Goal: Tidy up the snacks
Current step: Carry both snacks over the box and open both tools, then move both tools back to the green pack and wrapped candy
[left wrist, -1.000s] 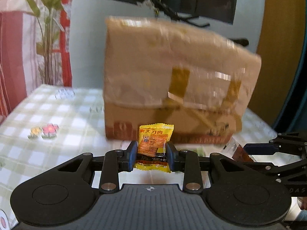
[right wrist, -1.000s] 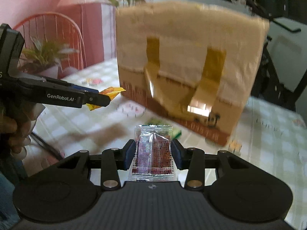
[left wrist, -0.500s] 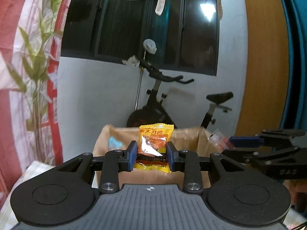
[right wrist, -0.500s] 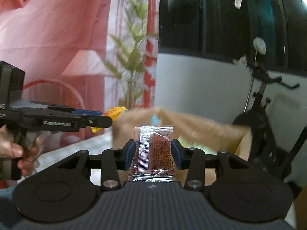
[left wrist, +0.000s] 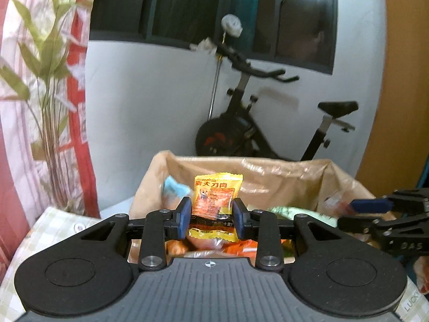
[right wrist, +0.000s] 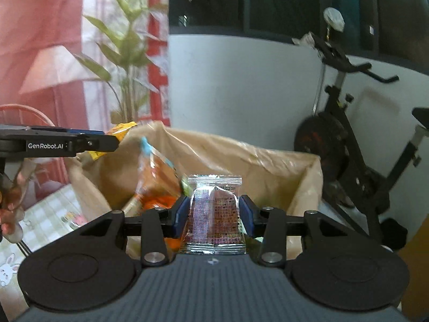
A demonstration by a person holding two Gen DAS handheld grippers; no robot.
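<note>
My left gripper (left wrist: pixel 211 217) is shut on a yellow-orange snack packet (left wrist: pixel 215 201) and holds it over the near rim of an open brown cardboard box (left wrist: pixel 281 169). My right gripper (right wrist: pixel 213 216) is shut on a clear packet with dark red contents (right wrist: pixel 214 214), also above the open box (right wrist: pixel 241 155). The box holds several snack packs, among them an orange bag with a blue top (right wrist: pixel 155 171). The right gripper shows at the right of the left wrist view (left wrist: pixel 375 209). The left gripper shows at the left of the right wrist view (right wrist: pixel 88 139).
The box stands on a table with a checked cloth (left wrist: pixel 61 222). An exercise bike (left wrist: pixel 257 134) stands behind the box against a white wall. A tall plant (right wrist: pixel 126 61) and a pink curtain are at the left.
Both grippers have risen from in front of the box's side to above its open top, each still holding its packet. The inside of the box has come into view.
</note>
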